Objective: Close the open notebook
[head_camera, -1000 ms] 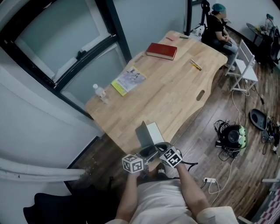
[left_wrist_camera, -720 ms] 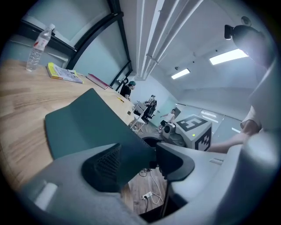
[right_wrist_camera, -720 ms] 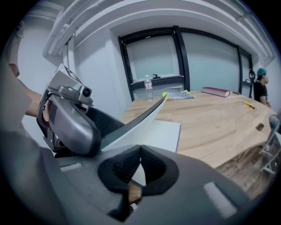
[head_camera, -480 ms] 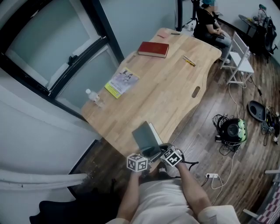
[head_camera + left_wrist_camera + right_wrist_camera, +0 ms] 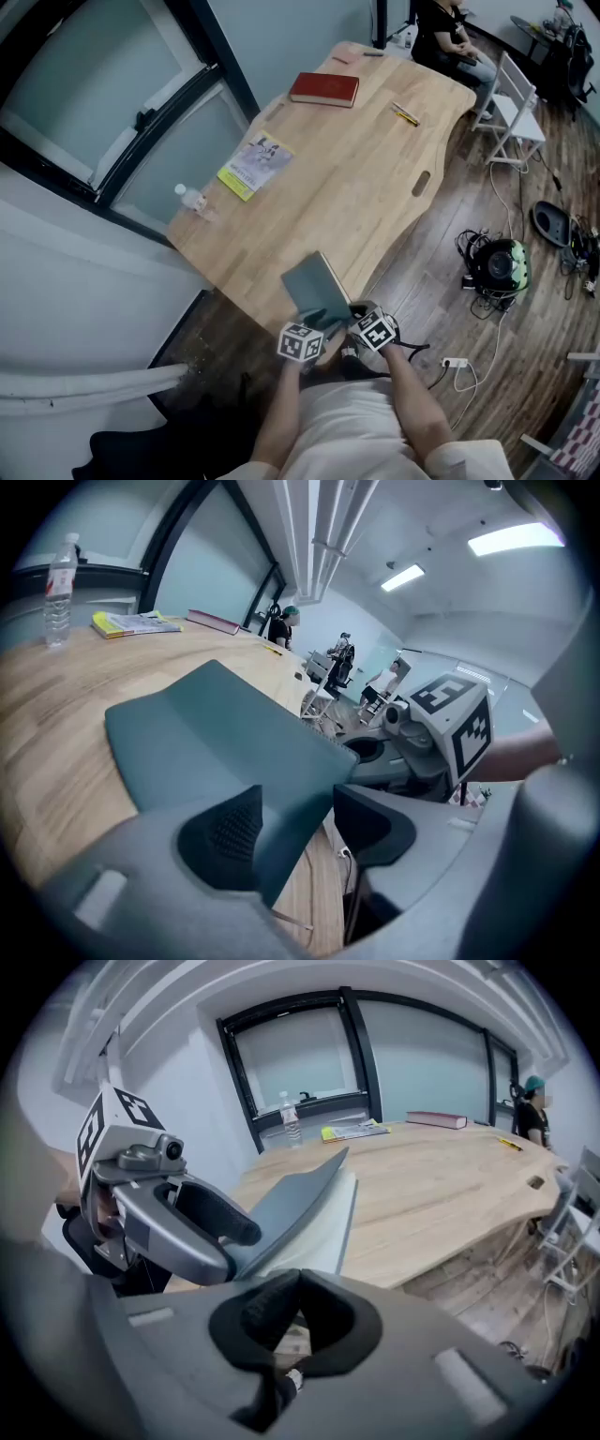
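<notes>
Lowering the slate-grey, matte-covered notebook [image 5: 314,286] is, by my reading, the step in hand; it lies at the near edge of the pale wooden table [image 5: 375,178], its cover slanted above white pages [image 5: 323,1232]. The left gripper [image 5: 298,825] has its jaws wide apart, the cover's corner loose between them, not pinched; the right gripper [image 5: 295,1312] has its pads pressed together on nothing, just beside the book. Best let the cover ride down on one pad rather than drop; then press it flat with the closed right tip, pushing downward only, lest the book slide off the edge. The cover looks thin, stiff and smooth, round-cornered; the pads black, ribbed rubber; the tabletop fine-grained, softly curved.
</notes>
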`<state>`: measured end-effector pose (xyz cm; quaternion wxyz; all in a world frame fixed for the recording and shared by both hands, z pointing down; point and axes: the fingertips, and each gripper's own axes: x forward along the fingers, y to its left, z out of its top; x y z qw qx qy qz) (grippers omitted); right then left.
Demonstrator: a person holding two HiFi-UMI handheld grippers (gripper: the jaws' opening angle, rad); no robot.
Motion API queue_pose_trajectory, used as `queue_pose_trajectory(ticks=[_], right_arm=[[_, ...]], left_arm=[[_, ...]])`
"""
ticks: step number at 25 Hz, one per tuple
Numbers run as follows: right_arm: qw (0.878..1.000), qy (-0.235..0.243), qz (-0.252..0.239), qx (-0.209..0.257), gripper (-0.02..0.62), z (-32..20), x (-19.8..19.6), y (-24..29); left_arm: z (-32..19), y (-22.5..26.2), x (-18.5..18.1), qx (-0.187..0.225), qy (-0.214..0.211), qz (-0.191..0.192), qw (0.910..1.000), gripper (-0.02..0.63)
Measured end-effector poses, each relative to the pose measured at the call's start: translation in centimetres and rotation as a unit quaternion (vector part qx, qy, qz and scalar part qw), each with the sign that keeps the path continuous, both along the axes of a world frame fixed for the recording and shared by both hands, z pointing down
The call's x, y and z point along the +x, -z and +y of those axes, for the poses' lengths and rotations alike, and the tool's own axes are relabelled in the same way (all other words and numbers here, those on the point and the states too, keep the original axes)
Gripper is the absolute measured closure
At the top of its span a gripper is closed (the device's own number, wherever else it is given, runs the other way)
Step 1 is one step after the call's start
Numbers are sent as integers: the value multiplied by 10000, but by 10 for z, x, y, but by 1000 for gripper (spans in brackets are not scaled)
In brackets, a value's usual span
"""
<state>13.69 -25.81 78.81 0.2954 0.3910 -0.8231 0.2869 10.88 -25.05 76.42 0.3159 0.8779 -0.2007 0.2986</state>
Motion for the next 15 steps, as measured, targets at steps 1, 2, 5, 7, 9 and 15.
queue_pose_trajectory(ticks=[1,2,5,7,9,15], right_arm=[[10000,-20,5,-4,594,0,0,0],[10000,-37,18,-11,594,1,1,-1],[9999,-142,54,-62,594,4,5,-2],[9995,-284,52,-125,594,8,9,-2],[9987,-466,43,-183,594,14,15,-2],[9926,-1203,-9,-130,594,28,24,9]], left_arm=[[-1,-3,0,-21,8,-48,10000,370],[-1,-5,1,-40,-5,-113,9999,370],[-2,-11,2,-31,-74,-339,9994,370],[-2,-13,1,46,-151,-481,9987,372],[-1,-14,2,101,-242,-574,9980,373],[0,-15,1,161,-257,-567,9979,373]])
